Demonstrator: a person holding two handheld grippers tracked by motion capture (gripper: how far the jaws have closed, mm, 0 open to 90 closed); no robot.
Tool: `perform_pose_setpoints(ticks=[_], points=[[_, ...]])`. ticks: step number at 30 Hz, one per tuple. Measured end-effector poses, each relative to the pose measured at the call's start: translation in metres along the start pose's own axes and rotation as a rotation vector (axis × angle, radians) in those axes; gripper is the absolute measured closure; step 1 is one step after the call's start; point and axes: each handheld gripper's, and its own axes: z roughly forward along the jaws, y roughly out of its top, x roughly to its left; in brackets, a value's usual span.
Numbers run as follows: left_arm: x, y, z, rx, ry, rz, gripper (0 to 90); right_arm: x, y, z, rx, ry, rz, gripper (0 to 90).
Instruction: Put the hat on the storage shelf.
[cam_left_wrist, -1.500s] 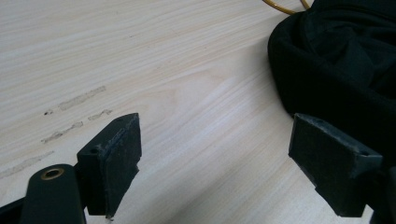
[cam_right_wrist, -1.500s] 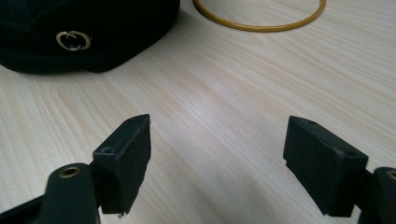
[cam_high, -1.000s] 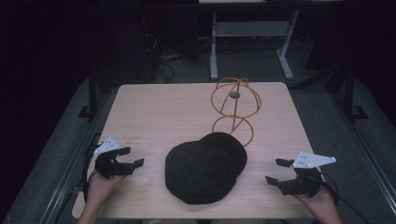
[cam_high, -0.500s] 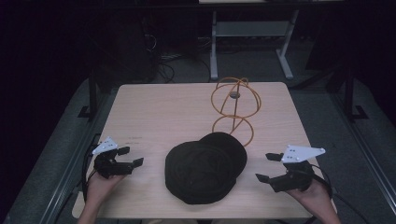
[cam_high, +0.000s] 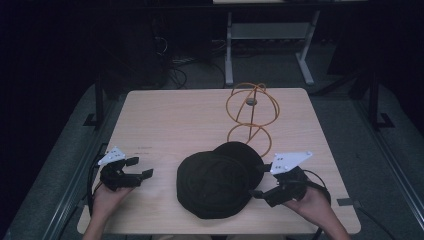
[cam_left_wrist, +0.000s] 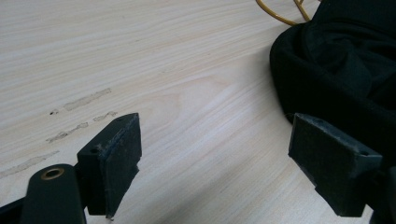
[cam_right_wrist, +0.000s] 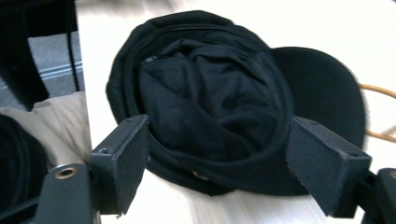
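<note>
Two open grippers nearing an ungrasped black cap (cam_high: 218, 182).
The cap is lying upside down at the table's (cam_high: 175, 120) near edge; the right gripper (cam_high: 261, 181), jaws apart, is closing in while the left gripper (cam_high: 140, 168) is waiting, jaws spread.

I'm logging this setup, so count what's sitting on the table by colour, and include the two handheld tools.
Black cap, lying with its inside up: 1
Orange wire stand, behind the cap: 1
Black tools, left tool and right tool, both open: 2
Total: 4
</note>
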Motion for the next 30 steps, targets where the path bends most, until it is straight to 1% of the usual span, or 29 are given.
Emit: perform_pose_setpoints(ticks=[1, 2, 3, 4, 6, 8, 9, 10, 11, 12, 13, 14, 15, 17, 18, 19, 20, 22, 24, 26, 27, 28, 30], points=[[0.0, 0.0, 0.0, 0.0, 0.0, 0.0, 16.7, 0.0, 0.0, 0.0, 0.0, 0.0, 0.0, 22.0], [0.0, 0.0, 0.0, -0.001, -0.001, 0.0, 16.7, 0.003, 0.004, 0.008, 0.017, 0.016, -0.022, 22.7], [0.0, 0.0, 0.0, -0.001, -0.001, 0.0, 16.7, 0.003, 0.004, 0.008, 0.017, 0.016, -0.022, 22.7], [0.0, 0.0, 0.0, -0.002, -0.002, 0.0, 16.7, 0.006, 0.008, 0.015, 0.032, 0.034, -0.04, 24.3], [0.0, 0.0, 0.0, -0.001, -0.002, 0.0, 16.7, 0.009, 0.011, 0.022, 0.045, 0.05, -0.057, 25.8], [0.0, 0.0, 0.0, 0.001, -0.003, 0.001, 16.7, 0.011, 0.013, 0.028, 0.057, 0.063, -0.067, 27.4], [0.0, 0.0, 0.0, 0.001, -0.003, 0.001, 16.7, 0.011, 0.013, 0.028, 0.057, 0.063, -0.067, 27.4], [0.0, 0.0, 0.0, 0.001, -0.003, 0.001, 16.7, 0.014, 0.015, 0.036, 0.071, 0.08, -0.076, 29.3], [0.0, 0.0, 0.0, -0.001, -0.003, 0.002, 16.7, 0.015, 0.016, 0.039, 0.077, 0.087, -0.082, 29.8], [0.0, 0.0, 0.0, -0.001, -0.003, 0.002, 16.7, 0.016, 0.016, 0.041, 0.086, 0.091, -0.093, 30.2], [0.0, 0.0, 0.0, -0.001, -0.003, 0.002, 16.7, 0.016, 0.016, 0.041, 0.086, 0.091, -0.093, 30.2], [0.001, 0.0, 0.001, -0.003, -0.004, 0.002, 16.7, 0.019, 0.018, 0.048, 0.096, 0.104, -0.106, 32.4], [0.001, 0.0, 0.001, -0.004, -0.004, -0.001, 16.7, 0.02, 0.019, 0.051, 0.102, 0.115, -0.107, 33.4], [0.001, 0.0, 0.001, -0.001, -0.005, 0.001, 16.7, 0.021, 0.019, 0.053, 0.109, 0.119, -0.112, 34.5], [0.001, 0.0, 0.001, -0.001, -0.005, 0.001, 16.7, 0.023, 0.02, 0.06, 0.128, 0.135, -0.125, 37.3], [0.001, 0.0, 0.001, 0.0, -0.006, 0.0, 16.7, 0.023, 0.02, 0.06, 0.128, 0.135, -0.125, 37.3], [0.001, 0.0, 0.001, 0.0, -0.006, 0.002, 16.8, 0.025, 0.021, 0.067, 0.143, 0.144, -0.151, 37.8], [0.001, 0.0, 0.001, 0.0, -0.006, 0.002, 16.8, 0.026, 0.021, 0.069, 0.15, 0.151, -0.151, 38.6], [0.001, 0.0, 0.001, -0.001, -0.006, 0.0, 16.8, 0.03, 0.022, 0.078, 0.172, 0.175, -0.164, 43.6], [0.001, 0.0, 0.001, 0.001, -0.007, 0.002, 16.8, 0.033, 0.022, 0.082, 0.183, 0.183, -0.171, 50.3], [0.001, 0.0, 0.001, 0.001, -0.007, 0.002, 16.8, 0.033, 0.022, 0.082, 0.183, 0.183, -0.171, 50.3], [0.001, 0.0, 0.002, 0.002, -0.008, 0.002, 16.9, 0.036, 0.021, 0.088, 0.197, 0.207, -0.174, 56.2], [0.001, 0.0, 0.001, 0.002, -0.008, 0.001, 16.9, 0.039, 0.02, 0.094, 0.227, 0.219, -0.179, 61.3]])
